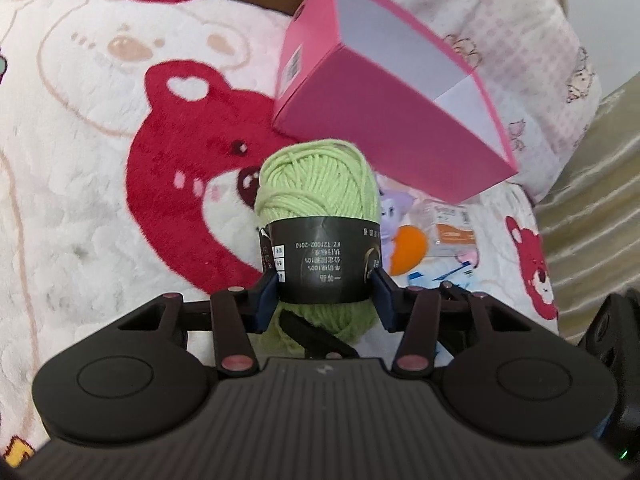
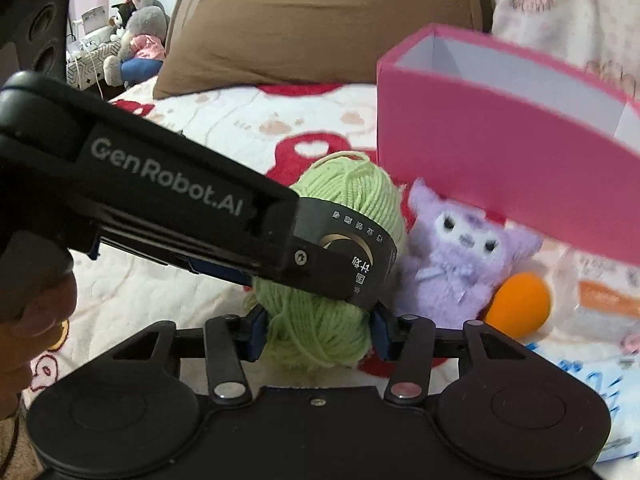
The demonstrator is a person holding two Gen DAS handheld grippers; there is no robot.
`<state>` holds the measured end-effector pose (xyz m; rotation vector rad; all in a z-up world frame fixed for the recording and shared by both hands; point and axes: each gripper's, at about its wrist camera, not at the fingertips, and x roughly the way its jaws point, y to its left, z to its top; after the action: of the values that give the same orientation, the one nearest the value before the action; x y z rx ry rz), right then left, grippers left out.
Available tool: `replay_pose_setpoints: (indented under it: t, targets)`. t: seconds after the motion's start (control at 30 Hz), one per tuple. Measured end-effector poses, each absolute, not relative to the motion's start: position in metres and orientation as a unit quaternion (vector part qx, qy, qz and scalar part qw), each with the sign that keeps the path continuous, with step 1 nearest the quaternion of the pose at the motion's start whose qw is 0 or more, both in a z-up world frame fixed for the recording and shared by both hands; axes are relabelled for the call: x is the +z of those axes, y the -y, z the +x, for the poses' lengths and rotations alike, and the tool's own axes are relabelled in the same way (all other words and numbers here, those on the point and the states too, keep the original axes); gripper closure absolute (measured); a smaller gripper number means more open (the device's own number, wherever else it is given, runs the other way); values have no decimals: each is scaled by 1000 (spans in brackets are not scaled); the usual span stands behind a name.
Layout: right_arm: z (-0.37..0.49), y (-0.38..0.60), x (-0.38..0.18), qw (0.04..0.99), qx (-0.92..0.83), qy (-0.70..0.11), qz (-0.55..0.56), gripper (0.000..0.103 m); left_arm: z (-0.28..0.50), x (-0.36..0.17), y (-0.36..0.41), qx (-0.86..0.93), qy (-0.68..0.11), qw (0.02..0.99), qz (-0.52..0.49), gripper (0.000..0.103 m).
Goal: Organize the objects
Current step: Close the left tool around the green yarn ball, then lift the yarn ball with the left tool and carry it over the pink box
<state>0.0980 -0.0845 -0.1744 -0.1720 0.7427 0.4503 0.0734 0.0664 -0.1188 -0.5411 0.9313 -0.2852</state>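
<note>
here, in the left wrist view, the left tongs [image 1: 326,296] are clenched on a ball of light green yarn [image 1: 318,184], their blue pads pressing either side of its black paper band [image 1: 324,264]. the ball is held above a white bed blanket [image 1: 80,200] printed with red bears. just beyond the yarn a pink box [image 1: 384,120] with a white inside stands open, tilted. to the right of the yarn, lower on the blanket, lie a purple plush toy [image 1: 394,212], an orange ball [image 1: 408,250] and a clear packet [image 1: 452,228], close together.

in the right wrist view, the right tongs [image 2: 318,334] grip the lower end of the same yarn ball [image 2: 348,196], pads against the wool on both sides. the left tongs [image 2: 340,272] come in from the left, across the band. a hand [image 2: 28,320] shows at the left edge. the purple plush toy [image 2: 460,260] sits just right of the yarn, the orange ball [image 2: 520,304] beside it, the pink box [image 2: 500,160] behind them. a brown pillow [image 2: 300,32] lies at the head of the bed.
</note>
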Motion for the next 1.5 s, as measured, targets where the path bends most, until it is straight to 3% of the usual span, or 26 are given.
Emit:
replay_pose_setpoints:
  t: [0.37,0.53,0.77,1.5]
  targets:
    - [73,84,-163,906,214,-329,-158,48,58,-106,-54,-137,-432,848,-276,55]
    - [65,103,-151,905,247,-332,-98,48,40,-100,-47,-99,-422,853,-290,56]
    - [46,110,-147,905,255,-317,-123,48,33,-88,-34,-94,-428,855,-278,56]
    - [65,149,-68,923,281,-259,-43,48,53,13,-17,-120,-416,875,-218,56]
